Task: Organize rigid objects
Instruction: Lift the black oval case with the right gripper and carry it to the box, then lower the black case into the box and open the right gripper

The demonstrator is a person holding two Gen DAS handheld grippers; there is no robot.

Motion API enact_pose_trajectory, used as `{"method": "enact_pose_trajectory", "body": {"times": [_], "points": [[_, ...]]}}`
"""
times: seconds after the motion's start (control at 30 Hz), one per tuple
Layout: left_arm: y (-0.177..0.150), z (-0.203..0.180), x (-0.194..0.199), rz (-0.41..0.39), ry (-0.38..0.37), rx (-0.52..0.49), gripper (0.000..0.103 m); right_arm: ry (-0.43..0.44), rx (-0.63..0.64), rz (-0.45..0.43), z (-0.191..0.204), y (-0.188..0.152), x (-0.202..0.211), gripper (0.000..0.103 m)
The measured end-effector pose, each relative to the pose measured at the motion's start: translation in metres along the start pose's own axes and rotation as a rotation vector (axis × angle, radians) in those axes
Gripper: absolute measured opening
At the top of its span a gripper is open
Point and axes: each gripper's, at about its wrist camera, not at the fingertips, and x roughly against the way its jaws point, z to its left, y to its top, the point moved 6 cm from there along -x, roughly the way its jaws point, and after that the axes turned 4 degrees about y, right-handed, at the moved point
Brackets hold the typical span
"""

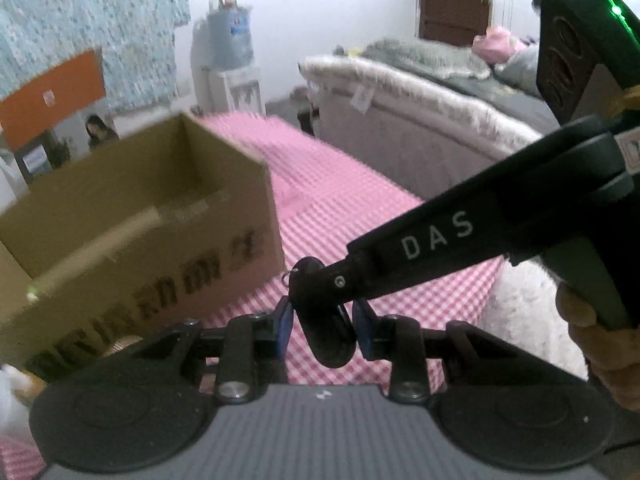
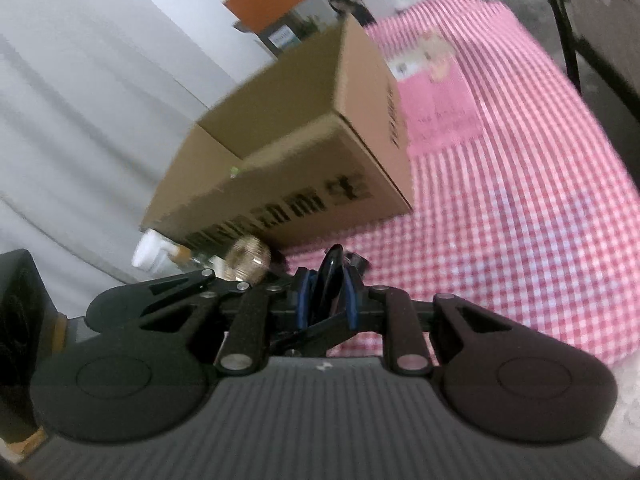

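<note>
Left wrist view: the left gripper [image 1: 323, 326] has its blue pads on either side of a black oval fob [image 1: 328, 336], jaws pinching it. The right gripper [image 1: 316, 276] reaches in from the right, its dark fingers marked "DAS", and grips the same fob near its upper end, where a small metal ring [image 1: 289, 276] sticks out. A hand [image 1: 600, 344] holds that gripper's handle at the right edge. Below lies a tabletop under a pink and white checked cloth [image 1: 360, 208]. An open cardboard box [image 1: 140, 216] with black printing stands on it to the left, blurred. Behind are a bed [image 1: 420, 92] with grey bedding, a water dispenser [image 1: 228, 60], a brown door [image 1: 454, 0], a patterned curtain [image 1: 92, 28] and an orange panel [image 1: 52, 96] on white walls.

Right wrist view: the right gripper [image 2: 326, 292] has its jaws pressed close on the black fob [image 2: 328, 280], seen edge on between the blue pads. The box [image 2: 300, 152] sits just ahead on the checked cloth [image 2: 520, 220]. A pink printed sheet [image 2: 436, 92] lies beyond the box. By the box's near corner are a gold round object [image 2: 248, 260] and a white item [image 2: 152, 254], too blurred to name. A pale curtain [image 2: 80, 100] fills the left
</note>
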Motion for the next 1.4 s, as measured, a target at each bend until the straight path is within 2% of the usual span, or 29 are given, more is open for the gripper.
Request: {"method": "enact_pose_trajectory", "body": {"times": [0.2, 0.43, 0.57, 0.8, 1.0, 1.2, 1.3, 1.37, 1.4], "points": [[0.028, 0.029, 0.044, -0.096, 0.076, 0.010, 0.034, 0.044, 0.122, -0.063, 0.056, 0.026, 0.014, 0.017], [0.058, 0.092, 0.068, -0.098, 0.195, 0.046, 0.034, 0.146, 0.247, -0.073, 0.118, 0.073, -0.012, 0.017], [0.071, 0.137, 0.053, -0.026, 0.225, 0.088, 0.034, 0.194, 0.242, -0.005, 0.136, 0.106, -0.052, 0.017], [0.066, 0.207, -0.001, 0.190, 0.265, 0.135, 0.034, 0.229, 0.110, 0.214, 0.136, 0.153, -0.161, 0.016], [0.051, 0.253, -0.052, 0.339, 0.258, 0.180, 0.034, 0.184, 0.032, 0.322, 0.124, 0.164, -0.232, 0.016], [0.043, 0.273, -0.080, 0.413, 0.306, 0.166, 0.035, 0.180, -0.048, 0.384, 0.107, 0.168, -0.276, 0.015], [0.041, 0.277, -0.087, 0.422, 0.310, 0.167, 0.042, 0.184, -0.091, 0.405, 0.100, 0.169, -0.293, 0.015], [0.041, 0.275, -0.089, 0.419, 0.300, 0.163, 0.055, 0.157, -0.097, 0.415, 0.095, 0.170, -0.305, 0.016], [0.043, 0.273, -0.089, 0.414, 0.299, 0.158, 0.058, 0.153, -0.104, 0.424, 0.093, 0.169, -0.310, 0.016]]}}
